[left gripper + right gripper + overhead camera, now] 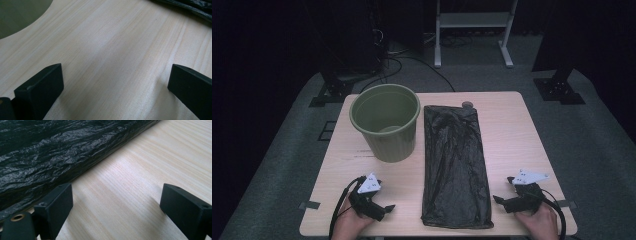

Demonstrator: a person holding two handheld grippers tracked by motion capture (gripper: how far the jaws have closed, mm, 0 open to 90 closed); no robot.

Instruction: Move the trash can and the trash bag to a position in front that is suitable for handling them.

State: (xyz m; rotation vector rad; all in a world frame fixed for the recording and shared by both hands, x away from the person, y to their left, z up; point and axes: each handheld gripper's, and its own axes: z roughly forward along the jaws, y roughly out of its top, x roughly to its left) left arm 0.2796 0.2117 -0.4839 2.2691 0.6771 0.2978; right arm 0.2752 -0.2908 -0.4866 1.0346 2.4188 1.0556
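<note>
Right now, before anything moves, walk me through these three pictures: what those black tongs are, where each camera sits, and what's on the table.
A person's hands each hold two-jaw tongs. The high view looks down on a wooden table: the left tongs and right tongs rest near its front edge. Between them lies a flat black plastic bag; a green bin stands upright beside it. The other two pictures come from cameras riding on the tongs, looking along their jaws. Both pairs stand open, holding nothing.

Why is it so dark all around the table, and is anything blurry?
High view: light falls on the table, the room behind stays black, and the picture is a little soft. Right gripper view: the black bag glints on its wrinkles. Left gripper view: the green bin at the corner is blurred.
</note>
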